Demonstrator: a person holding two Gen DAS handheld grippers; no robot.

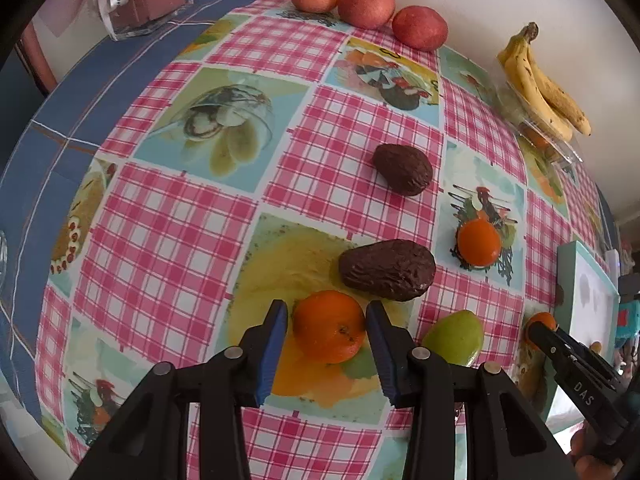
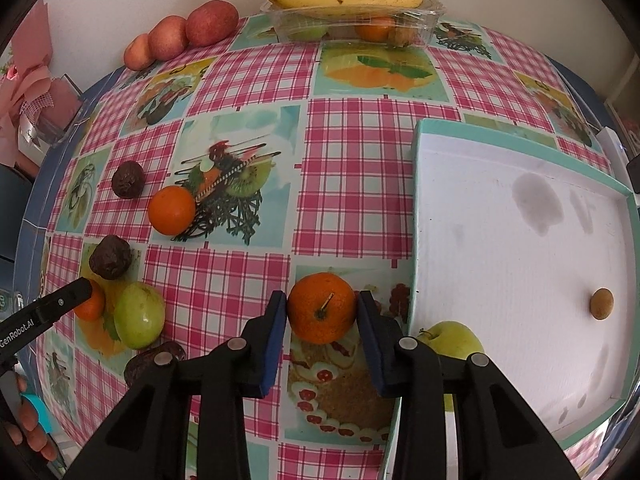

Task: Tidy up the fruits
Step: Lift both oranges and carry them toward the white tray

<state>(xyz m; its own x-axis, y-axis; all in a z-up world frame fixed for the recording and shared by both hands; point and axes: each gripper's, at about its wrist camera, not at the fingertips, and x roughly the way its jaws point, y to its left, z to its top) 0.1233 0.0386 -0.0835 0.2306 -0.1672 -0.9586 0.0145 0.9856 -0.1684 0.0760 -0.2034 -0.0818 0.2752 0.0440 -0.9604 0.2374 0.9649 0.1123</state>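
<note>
Left wrist view
Left gripper [image 1: 326, 322]: spread, blue pads flanking an orange [image 1: 329, 326] on the tablecloth [image 1: 168, 240]; narrow gaps visible on both sides, so not yet pinched.
Nearby fruit: wrinkled dark avocado [image 1: 387, 269] just beyond the orange, a second avocado [image 1: 403, 168] farther off, green fruit [image 1: 454, 338] to the right, another orange [image 1: 479, 242] on a printed square.
Back edge: three red apples [image 1: 367, 5] in a row by the wall; bananas [image 1: 544, 84] lying on a clear plastic container [image 1: 560, 148].

Right wrist view
Right gripper [image 2: 321, 308]: pads pressed against both sides of a stemmed orange [image 2: 321, 308], apparently pinching it just beside the teal rim of the white tray [image 2: 500, 260].
Tray contents: one small brown round fruit [image 2: 601, 303]; a green apple [image 2: 454, 340] just inside the near corner, partly hidden by the gripper.
Loose on cloth: orange, two avocados, green fruit at left.

Progress
Judged early: tray nearly bare, most fruit left to sort; assumes the tray is the destination, which cannot be confirmed.
</note>
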